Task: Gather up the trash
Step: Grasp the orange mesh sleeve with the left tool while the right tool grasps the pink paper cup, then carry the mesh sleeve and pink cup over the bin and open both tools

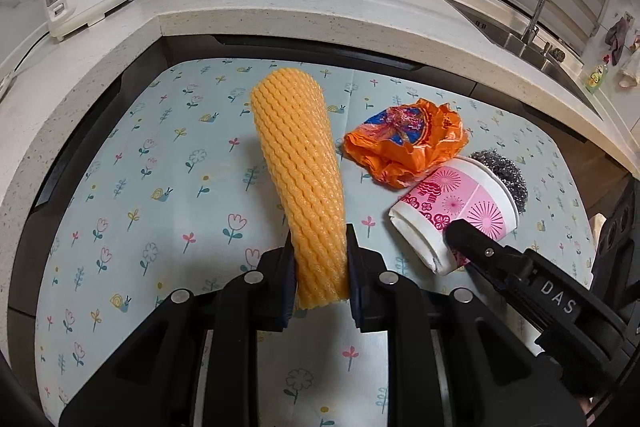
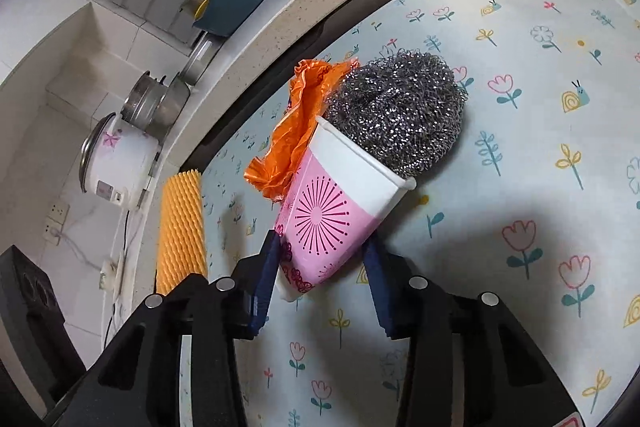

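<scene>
left gripper (image 1: 318,267) pinching foam sleeve (image 1: 298,167) – lifted clear | right gripper (image 2: 320,267) straddling paper cup (image 2: 336,211), pads close – grip unclear

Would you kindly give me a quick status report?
Left gripper shut on foam net sleeve. Right gripper shut on paper cup. Steel scourer and orange wrapper touching cup.

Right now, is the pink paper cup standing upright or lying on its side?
On its side: the pink paper cup lies on the flowered mat, its squashed mouth facing the steel scourer.
</scene>
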A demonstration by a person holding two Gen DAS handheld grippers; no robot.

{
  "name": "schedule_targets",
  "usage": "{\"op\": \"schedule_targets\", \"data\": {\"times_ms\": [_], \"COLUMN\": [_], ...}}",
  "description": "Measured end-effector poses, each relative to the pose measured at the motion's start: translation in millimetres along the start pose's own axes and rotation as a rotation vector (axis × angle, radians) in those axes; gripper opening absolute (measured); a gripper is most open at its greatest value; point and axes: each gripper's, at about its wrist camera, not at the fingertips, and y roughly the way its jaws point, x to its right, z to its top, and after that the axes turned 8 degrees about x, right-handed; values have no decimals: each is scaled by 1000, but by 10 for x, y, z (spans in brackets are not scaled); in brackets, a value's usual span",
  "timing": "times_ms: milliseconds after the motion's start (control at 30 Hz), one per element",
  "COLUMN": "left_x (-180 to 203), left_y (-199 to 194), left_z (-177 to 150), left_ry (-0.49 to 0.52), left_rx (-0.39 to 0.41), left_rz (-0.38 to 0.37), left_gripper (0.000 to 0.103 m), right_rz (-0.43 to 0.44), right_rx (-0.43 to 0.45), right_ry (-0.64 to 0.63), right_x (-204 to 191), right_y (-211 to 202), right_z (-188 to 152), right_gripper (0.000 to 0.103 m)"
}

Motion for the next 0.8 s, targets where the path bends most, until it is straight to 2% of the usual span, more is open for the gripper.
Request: {"op": "schedule_targets", "data": {"times_ms": [300, 467, 800], "left_x": [316, 585, 1388], "left_y": [-268, -488, -862], "left_z": [-86, -168, -341], "left_ry": [16, 29, 126], "left_rx": [8, 14, 32], "left_rz": [-30, -64, -135], "left_gripper": [20, 20, 20], "right_rz": [16, 11, -57], "right_rx": [14, 38, 173], "right_ry": [-53, -95, -144], "right_x": [-9, 24, 297], "right_y": [-438, -829, -1715], "right_z": [-96, -123, 55], "right_gripper": [24, 23, 22]}}
